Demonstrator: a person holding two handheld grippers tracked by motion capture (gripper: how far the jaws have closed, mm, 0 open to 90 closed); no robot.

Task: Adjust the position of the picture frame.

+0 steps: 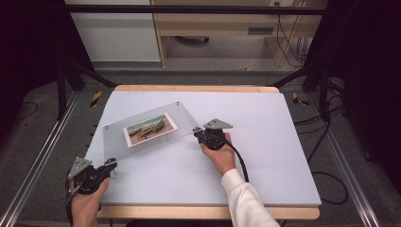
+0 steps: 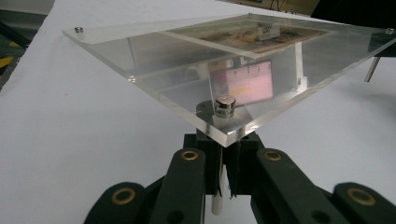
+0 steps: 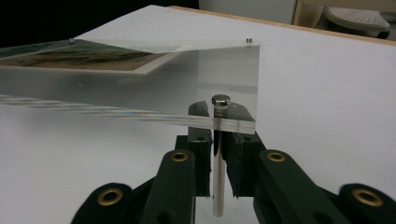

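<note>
Spreading across most of the high view, a white table (image 1: 265,156) with a wooden edge, and lying over its left half a clear acrylic frame (image 1: 142,142) with one photo (image 1: 150,129) sandwiched inside. Standing raised off the table on metal standoff legs, as the two gripper views are showing and the high view is not. Holding the frame at two corners: left gripper (image 1: 111,164) at the near-left corner, right gripper (image 1: 196,131) at the right corner, each in one of two hands. Closing together on a standoff leg (image 2: 218,186) under the corner in the left gripper view (image 2: 223,172), jaws clamped on it below its round cap (image 2: 225,103). Clamping likewise in the right gripper view (image 3: 217,163), jaws pressed on a second leg (image 3: 218,177) topped by a cap (image 3: 221,100). Counting four corner caps in all: two near ones large, two far ones tiny, one more leg (image 2: 370,70) showing at the far right of the left gripper view. Blurring the photo's subject; brown and green shapes, hard to make out. Cutting off both legs' lower ends behind the jaws, so contact with the table cannot be told.
</note>
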